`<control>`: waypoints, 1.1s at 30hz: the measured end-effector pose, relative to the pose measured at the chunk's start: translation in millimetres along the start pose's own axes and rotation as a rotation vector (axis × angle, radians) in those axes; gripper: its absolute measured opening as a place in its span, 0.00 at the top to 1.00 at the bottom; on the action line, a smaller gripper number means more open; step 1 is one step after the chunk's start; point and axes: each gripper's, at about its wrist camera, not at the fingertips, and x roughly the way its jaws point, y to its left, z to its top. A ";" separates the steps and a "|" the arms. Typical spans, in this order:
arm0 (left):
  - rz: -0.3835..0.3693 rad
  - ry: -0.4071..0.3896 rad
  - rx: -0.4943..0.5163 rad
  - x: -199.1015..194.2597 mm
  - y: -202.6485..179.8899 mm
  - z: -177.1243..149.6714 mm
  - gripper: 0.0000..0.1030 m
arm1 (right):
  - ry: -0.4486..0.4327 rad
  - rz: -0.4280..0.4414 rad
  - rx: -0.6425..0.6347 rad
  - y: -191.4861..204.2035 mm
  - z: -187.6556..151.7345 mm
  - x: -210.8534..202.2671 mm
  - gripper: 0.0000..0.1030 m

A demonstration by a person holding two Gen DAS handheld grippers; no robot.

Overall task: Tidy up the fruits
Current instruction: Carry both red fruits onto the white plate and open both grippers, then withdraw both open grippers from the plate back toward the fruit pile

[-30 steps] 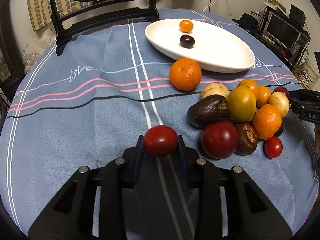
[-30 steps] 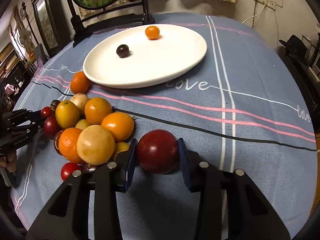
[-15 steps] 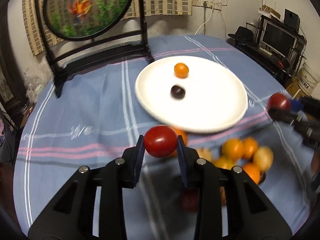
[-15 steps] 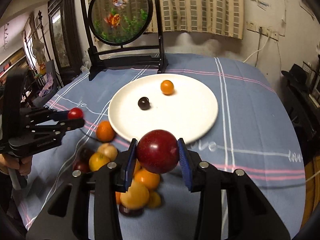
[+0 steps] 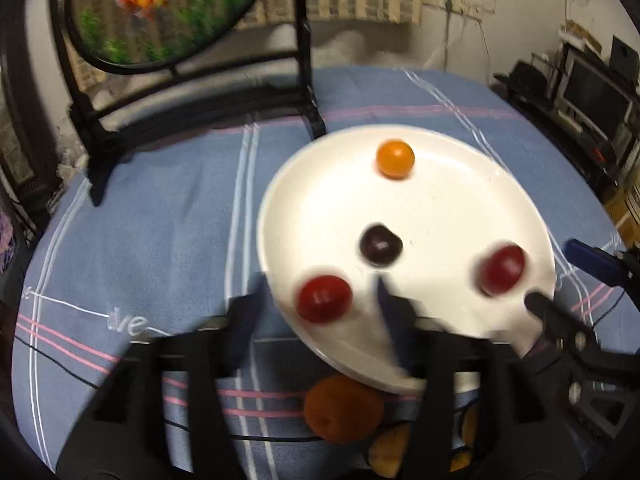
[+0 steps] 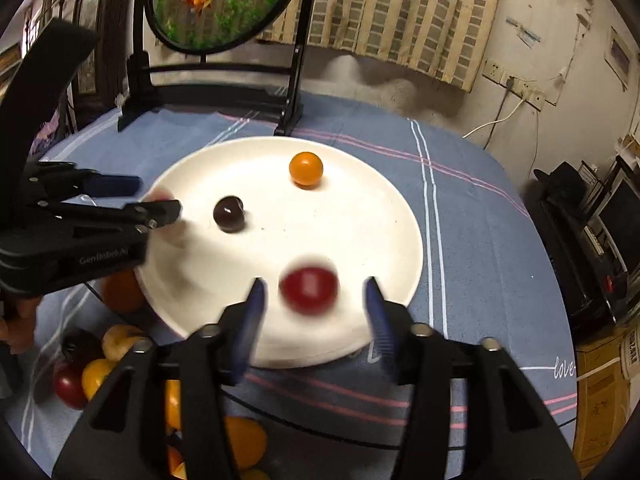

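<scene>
A white plate (image 5: 440, 208) (image 6: 360, 216) holds a small orange fruit (image 5: 395, 159) (image 6: 306, 169) and a dark plum (image 5: 380, 245) (image 6: 229, 213). My left gripper (image 5: 316, 300) is open over the plate's near rim; a blurred red tomato (image 5: 325, 298) lies free between its jaws. My right gripper (image 6: 314, 304) is open; a blurred dark red fruit (image 6: 308, 290) (image 5: 500, 270) lies free between its blue pads (image 6: 252, 312). Each gripper shows in the other's view, the right one (image 5: 560, 292) and the left one (image 6: 148, 200).
A pile of oranges, yellow and dark red fruits (image 6: 104, 364) (image 5: 344, 408) lies on the blue striped cloth (image 5: 160, 240) near the plate's front. A round fish picture on a black stand (image 5: 160, 12) (image 6: 220, 4) stands at the table's back.
Both grippers have moved forward over the plate and opened. The tomato and the dark red fruit have left the jaws and now appear blurred on or just above the plate.
</scene>
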 end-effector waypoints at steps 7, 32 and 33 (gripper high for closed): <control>-0.011 -0.082 0.032 -44.3 2.1 -15.2 0.21 | -0.031 0.032 0.098 -19.1 -17.7 -34.5 0.40; -0.048 -0.007 0.069 -112.2 13.0 -134.4 0.19 | 0.017 -0.060 0.125 10.4 -112.8 -109.6 0.01; -0.052 -0.004 0.068 -111.7 12.6 -137.2 0.19 | 0.027 -0.077 0.122 11.8 -114.5 -107.9 0.01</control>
